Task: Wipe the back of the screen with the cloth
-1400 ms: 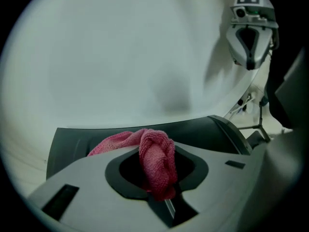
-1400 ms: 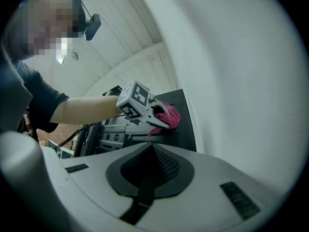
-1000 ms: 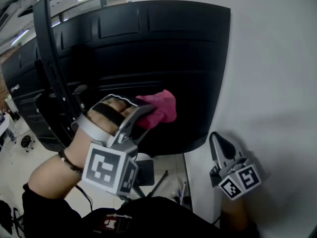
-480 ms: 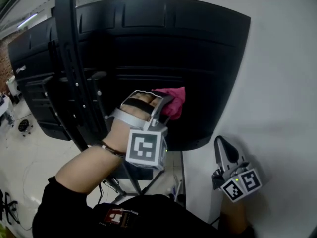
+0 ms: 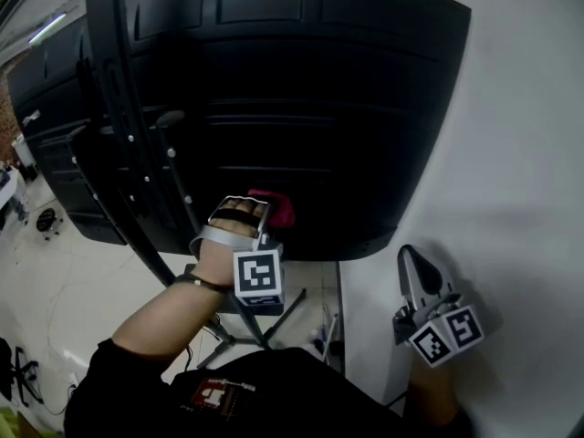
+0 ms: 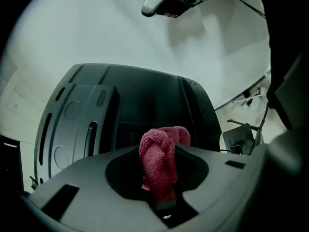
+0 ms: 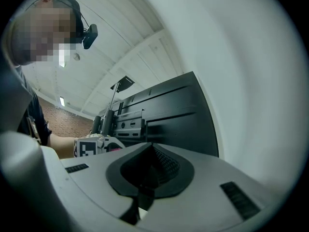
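The black back of the screen (image 5: 301, 108) fills the upper head view, with its ribbed panels and a black stand arm (image 5: 123, 126) at the left. My left gripper (image 5: 265, 210) is shut on a pink cloth (image 5: 274, 206) and holds it against the lower edge of the screen's back. In the left gripper view the cloth (image 6: 161, 163) stands bunched between the jaws, in front of the screen back (image 6: 120, 110). My right gripper (image 5: 412, 267) rests low at the right by the white wall, jaws closed with nothing in them; the screen's back (image 7: 178, 115) lies ahead of it.
A white wall (image 5: 520, 153) runs along the right, close to the screen's edge. Below the screen are stand legs and cables (image 5: 301, 322) on a pale floor (image 5: 55, 290). A person with a head camera (image 7: 89, 35) shows at the upper left of the right gripper view.
My left gripper has carried the cloth down the screen's back, from mid-height to near the bottom edge. The right gripper has stayed put.
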Action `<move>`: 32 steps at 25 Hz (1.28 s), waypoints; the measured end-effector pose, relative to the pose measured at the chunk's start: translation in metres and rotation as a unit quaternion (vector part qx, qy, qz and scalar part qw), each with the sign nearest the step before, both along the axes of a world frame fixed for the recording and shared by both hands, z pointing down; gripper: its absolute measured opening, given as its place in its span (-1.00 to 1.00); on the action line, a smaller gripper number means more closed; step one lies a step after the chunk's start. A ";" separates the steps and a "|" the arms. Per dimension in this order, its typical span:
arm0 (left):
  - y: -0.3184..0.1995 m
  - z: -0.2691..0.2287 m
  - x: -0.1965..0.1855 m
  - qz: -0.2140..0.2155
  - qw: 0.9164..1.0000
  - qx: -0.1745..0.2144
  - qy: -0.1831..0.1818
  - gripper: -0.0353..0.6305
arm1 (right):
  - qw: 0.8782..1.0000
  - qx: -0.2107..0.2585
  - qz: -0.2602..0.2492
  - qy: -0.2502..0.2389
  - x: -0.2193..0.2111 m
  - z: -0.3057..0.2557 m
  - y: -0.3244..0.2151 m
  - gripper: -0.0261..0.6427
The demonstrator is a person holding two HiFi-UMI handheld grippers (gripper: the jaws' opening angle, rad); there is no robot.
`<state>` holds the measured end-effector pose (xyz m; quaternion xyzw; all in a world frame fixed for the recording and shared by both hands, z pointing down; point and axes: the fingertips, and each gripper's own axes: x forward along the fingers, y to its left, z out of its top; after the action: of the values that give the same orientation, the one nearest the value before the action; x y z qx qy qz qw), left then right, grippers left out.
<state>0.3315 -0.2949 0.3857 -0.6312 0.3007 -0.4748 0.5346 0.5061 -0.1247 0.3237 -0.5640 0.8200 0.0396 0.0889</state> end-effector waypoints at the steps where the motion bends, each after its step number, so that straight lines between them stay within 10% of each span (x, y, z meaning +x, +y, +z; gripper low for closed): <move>1: -0.008 0.002 0.008 -0.001 1.000 0.001 -0.002 -0.60 | 1.000 -0.002 -0.001 -0.001 0.000 0.003 -0.001 -0.91; 8: -0.023 0.029 0.117 0.066 0.997 -0.023 -0.022 -0.60 | 0.999 -0.027 0.016 -0.012 0.013 0.020 -0.002 -0.91; 16: 0.003 0.126 0.267 0.167 0.975 -0.061 -0.132 -0.59 | 0.995 -0.076 0.056 -0.015 0.031 0.055 0.026 -0.91; 22: 0.013 0.145 0.313 0.203 0.969 -0.075 -0.117 -0.59 | 0.994 -0.073 0.080 -0.020 0.049 0.051 0.025 -0.91; 26: 0.052 0.107 0.253 0.219 0.969 -0.117 0.016 -0.59 | 0.997 -0.051 0.062 -0.012 0.042 0.032 0.028 -0.91; 29: 0.102 0.077 0.134 0.188 0.946 -0.209 0.163 -0.59 | 0.998 -0.044 0.034 -0.004 0.038 0.014 0.042 -0.91; 31: 0.104 0.056 0.031 0.130 0.906 -0.284 0.287 -0.59 | 0.999 -0.042 -0.004 0.010 0.008 0.013 0.022 -0.91; 32: 0.104 0.046 -0.027 0.103 0.870 -0.323 0.357 -0.60 | 0.998 -0.048 -0.025 0.018 -0.017 0.021 0.009 -0.91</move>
<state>0.3044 -0.1913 0.4314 -0.9226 0.2342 -0.2300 0.2028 0.4886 -0.1159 0.3443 -0.5461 0.8363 0.0080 0.0484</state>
